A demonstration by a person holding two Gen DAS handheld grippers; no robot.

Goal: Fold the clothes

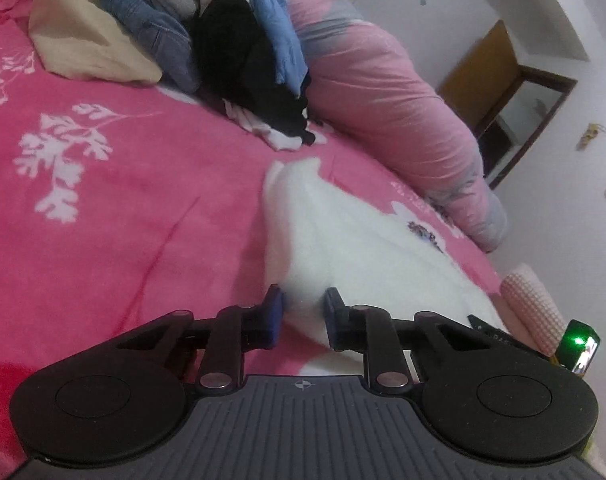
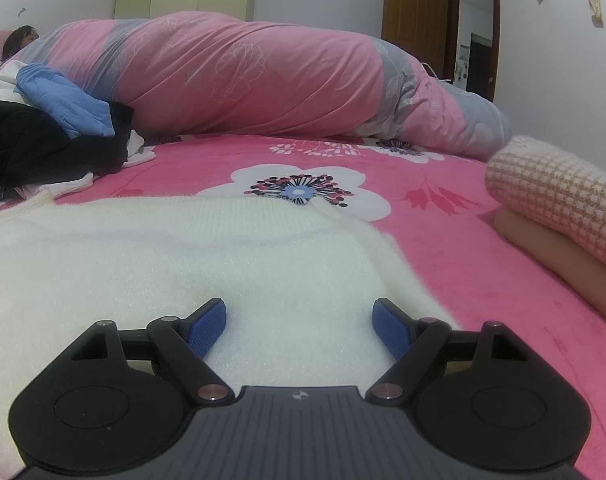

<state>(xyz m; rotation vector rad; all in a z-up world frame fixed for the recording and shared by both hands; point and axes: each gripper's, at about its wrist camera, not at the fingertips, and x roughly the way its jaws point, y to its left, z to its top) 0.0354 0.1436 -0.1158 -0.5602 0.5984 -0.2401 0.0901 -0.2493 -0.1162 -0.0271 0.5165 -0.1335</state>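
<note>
The white sweater is lying spread on the pink bedspread, on the near side of the rolled pink duvet and apart from the pile of unfolded clothes beside that duvet; the left gripper is pinching a raised fold of the sweater between narrowed jaws; the right gripper is hovering low over the sweater with jaws spread wide, holding nothing. The fuzzy knit is likely slippery, so the left pinch may be slipping free if pulled hard; the right jaws, closing too deep, may be catching the bedspread too, dragging it and skewing the fold.
</note>
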